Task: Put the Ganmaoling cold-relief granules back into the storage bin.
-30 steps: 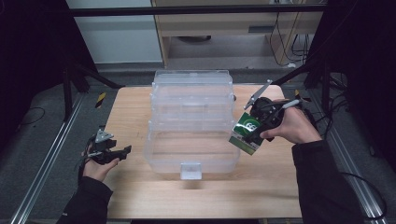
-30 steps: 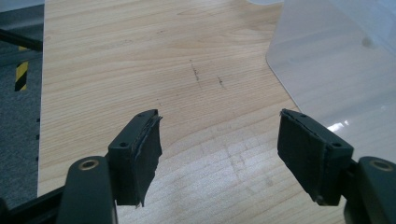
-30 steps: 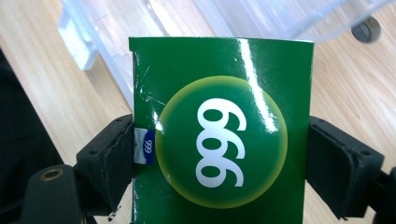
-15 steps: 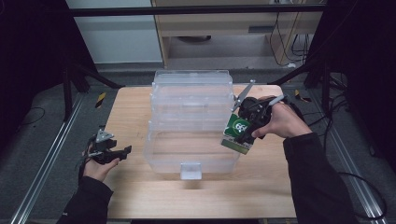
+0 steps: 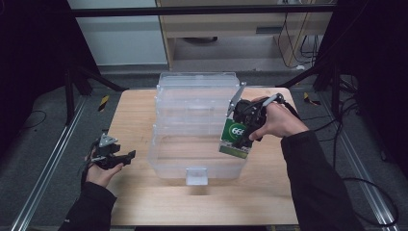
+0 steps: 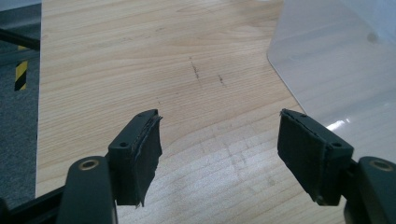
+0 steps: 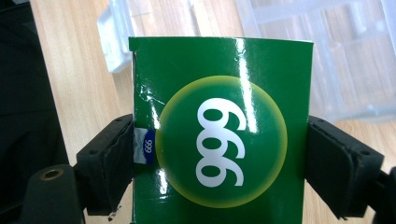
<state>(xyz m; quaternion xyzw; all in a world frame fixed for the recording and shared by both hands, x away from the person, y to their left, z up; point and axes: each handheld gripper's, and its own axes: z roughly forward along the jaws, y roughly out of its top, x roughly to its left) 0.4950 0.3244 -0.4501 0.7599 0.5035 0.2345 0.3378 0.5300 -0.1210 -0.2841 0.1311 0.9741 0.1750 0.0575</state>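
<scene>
Leftward since earlier, the right tongs carry the green box, pinched, over the bin's right wall. Left tongs rest spread near the counter's left edge. Clipping that wall could twist the box loose.

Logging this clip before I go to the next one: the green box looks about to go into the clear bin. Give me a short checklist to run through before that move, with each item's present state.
1. Right tongs clamped on the green box, a pad on each side: ok.
2. Box over the clear bin: not ok, it hangs at the bin's right front wall in the high view.
3. Bin open on top: ok.
4. Bin's front compartment free of things: ok, as far as the high view shows.
5. Left tongs open and off to the bin's left above the wooden table: ok.
6. Box undamaged: cannot tell; a crease shows near its left edge.
</scene>
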